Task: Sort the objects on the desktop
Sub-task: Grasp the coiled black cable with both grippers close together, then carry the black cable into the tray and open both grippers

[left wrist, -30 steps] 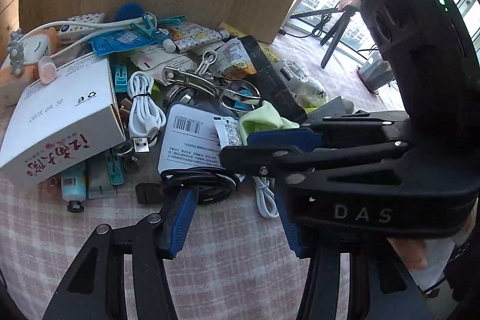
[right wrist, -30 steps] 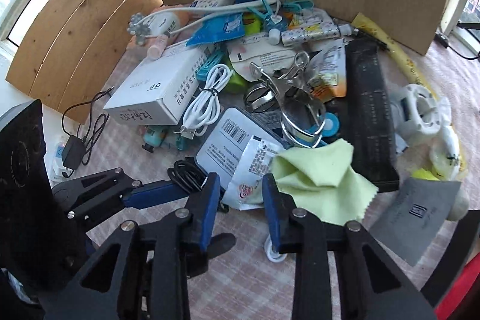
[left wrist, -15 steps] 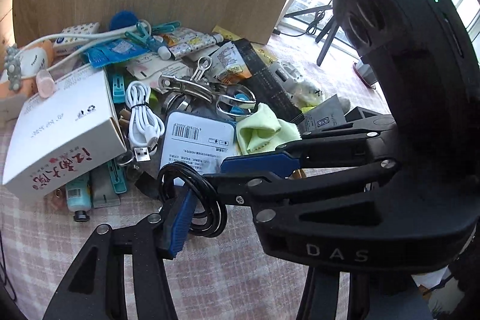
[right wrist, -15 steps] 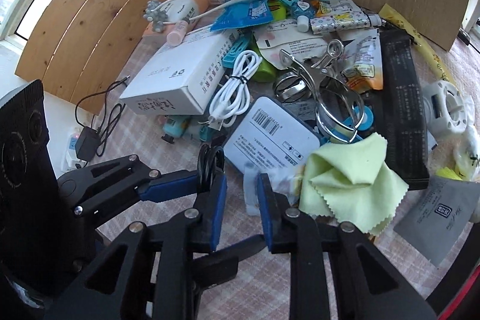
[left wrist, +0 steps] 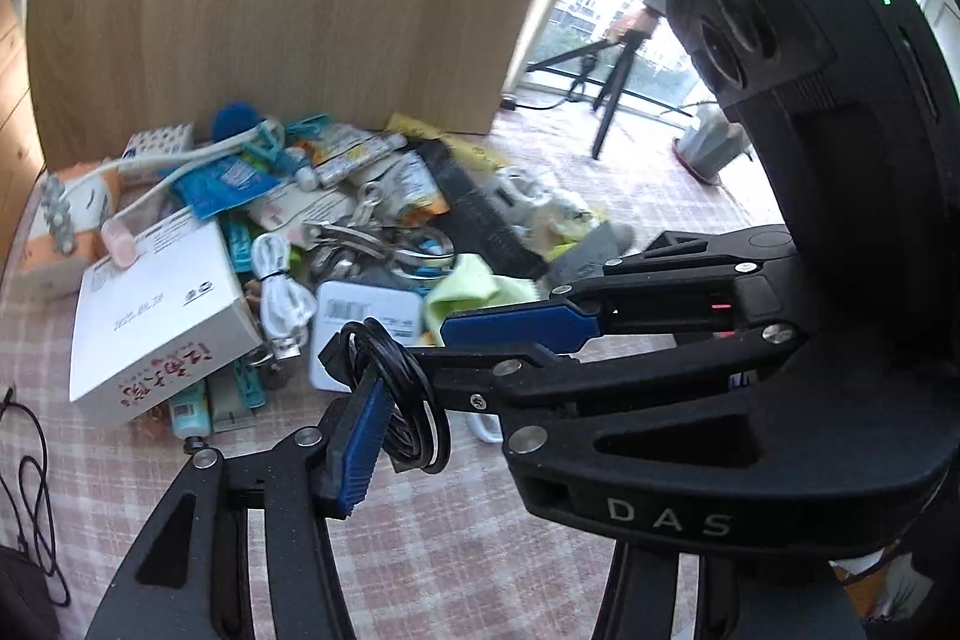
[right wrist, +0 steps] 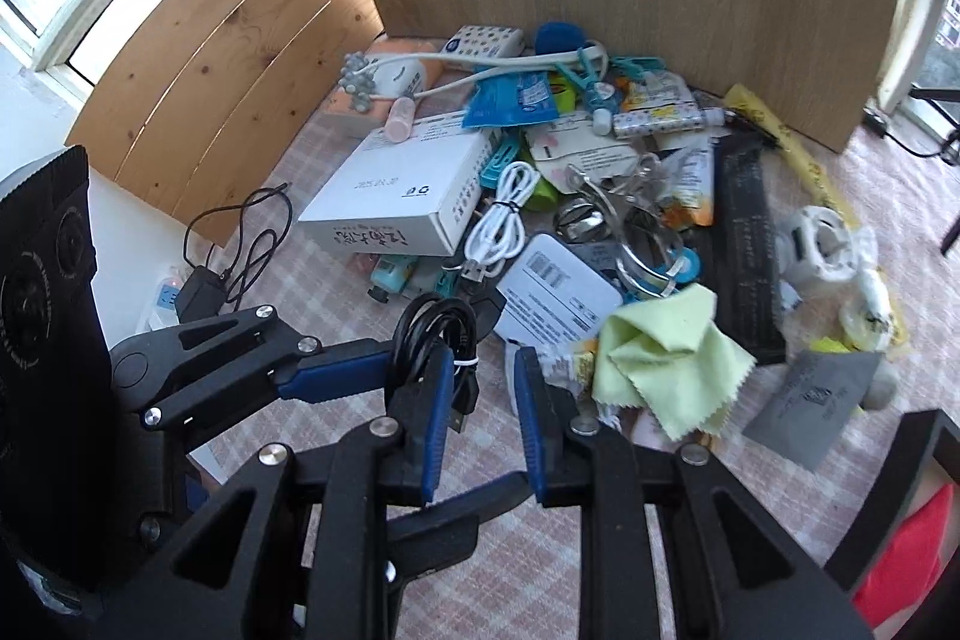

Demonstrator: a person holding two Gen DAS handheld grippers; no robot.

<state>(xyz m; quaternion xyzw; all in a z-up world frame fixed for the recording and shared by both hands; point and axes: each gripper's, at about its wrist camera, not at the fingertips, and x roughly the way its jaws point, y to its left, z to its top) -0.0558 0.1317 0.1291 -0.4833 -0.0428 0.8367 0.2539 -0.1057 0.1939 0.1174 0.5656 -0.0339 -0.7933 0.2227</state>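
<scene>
Cable coil (left wrist: 401, 388) clenched in left gripper (right wrist: 384, 370) fingers; right gripper (right wrist: 480, 421) fingers released, empty; loose loops may slip out.

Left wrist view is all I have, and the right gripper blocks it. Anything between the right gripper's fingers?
Observer: Nothing gripped. The right gripper has just been closing its fingers, yet checked tablecloth shows through the gap.
Operator: And the black cable?
Observer: The black cable is bunched at the tip of its left finger.
Operator: Loose ends?
Observer: A USB plug dangles at the gap's left edge, unpinched.
</scene>
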